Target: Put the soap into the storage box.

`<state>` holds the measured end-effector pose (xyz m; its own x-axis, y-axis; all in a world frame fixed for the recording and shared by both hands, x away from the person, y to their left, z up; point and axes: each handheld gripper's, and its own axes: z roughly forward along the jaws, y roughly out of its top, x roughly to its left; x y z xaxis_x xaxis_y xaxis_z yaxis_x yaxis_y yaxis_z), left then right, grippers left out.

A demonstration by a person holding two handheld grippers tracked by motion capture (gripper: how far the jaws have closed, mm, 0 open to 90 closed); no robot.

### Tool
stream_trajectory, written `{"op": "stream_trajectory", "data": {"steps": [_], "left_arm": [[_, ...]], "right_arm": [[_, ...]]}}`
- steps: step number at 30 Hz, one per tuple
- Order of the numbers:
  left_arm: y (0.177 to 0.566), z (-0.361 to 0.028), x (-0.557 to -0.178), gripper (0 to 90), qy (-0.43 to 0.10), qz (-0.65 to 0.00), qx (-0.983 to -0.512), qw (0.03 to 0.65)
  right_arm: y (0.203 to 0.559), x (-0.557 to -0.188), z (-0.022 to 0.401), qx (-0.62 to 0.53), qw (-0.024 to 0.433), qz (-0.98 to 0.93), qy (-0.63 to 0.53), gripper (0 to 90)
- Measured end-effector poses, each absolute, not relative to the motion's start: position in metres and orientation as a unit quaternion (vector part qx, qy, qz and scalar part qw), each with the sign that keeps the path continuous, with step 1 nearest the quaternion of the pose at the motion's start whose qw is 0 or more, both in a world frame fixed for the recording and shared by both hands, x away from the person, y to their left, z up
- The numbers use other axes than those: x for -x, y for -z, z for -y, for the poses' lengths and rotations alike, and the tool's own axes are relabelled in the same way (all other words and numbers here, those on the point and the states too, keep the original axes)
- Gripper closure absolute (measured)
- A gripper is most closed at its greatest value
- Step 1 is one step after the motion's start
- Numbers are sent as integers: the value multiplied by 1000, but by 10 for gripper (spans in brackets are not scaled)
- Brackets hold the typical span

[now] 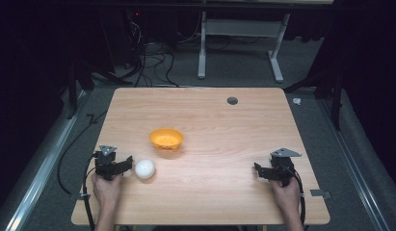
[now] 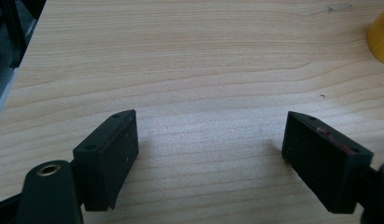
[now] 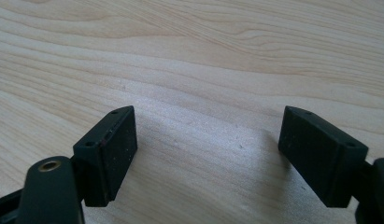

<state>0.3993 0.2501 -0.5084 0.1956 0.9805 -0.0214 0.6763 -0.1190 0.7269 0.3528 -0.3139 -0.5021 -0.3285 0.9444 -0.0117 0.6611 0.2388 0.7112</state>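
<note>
While both of my hands rest at the near edge of the bench (image 1: 219, 115), I count one white ball (image 1: 145, 169), one orange bowl (image 1: 166, 138) and two grippers on it. My left gripper (image 1: 128, 162) sits at the near left with its tips just beside the ball, which lies on the wood a little nearer to me than the bowl and to its left. From the left gripper view its jaws stand wide apart over bare wood, with an edge of the bowl at the far right. My right gripper (image 1: 258, 169) lies at the near right, well apart from ball and bowl, jaws likewise spread wide with nothing between them.
</note>
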Motion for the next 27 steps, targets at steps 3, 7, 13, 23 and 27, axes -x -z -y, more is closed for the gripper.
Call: {"op": "stream_trajectory", "data": {"steps": [3,7,13,23,27], "left_arm": [[508,-252,-399,168,-236,-591,-701,321],[506,-253,-398,156,-232,-590,-700,330],[499,-255,-394,158,-226,-589,-692,349],[489,-251,-386,179,-215,-562,-704,376],[483,-247,-379,160,-203,-551,-710,389]], "right_arm": [[502,-353,314,-533,228,-753,-311,205],[502,-353,314,-533,228,-753,-311,206],[502,-353,314,-533,228,-753,-311,205],[502,-353,314,-533,228,-754,-311,205],[502,-353,314,-531,228,-755,-311,204]]}}
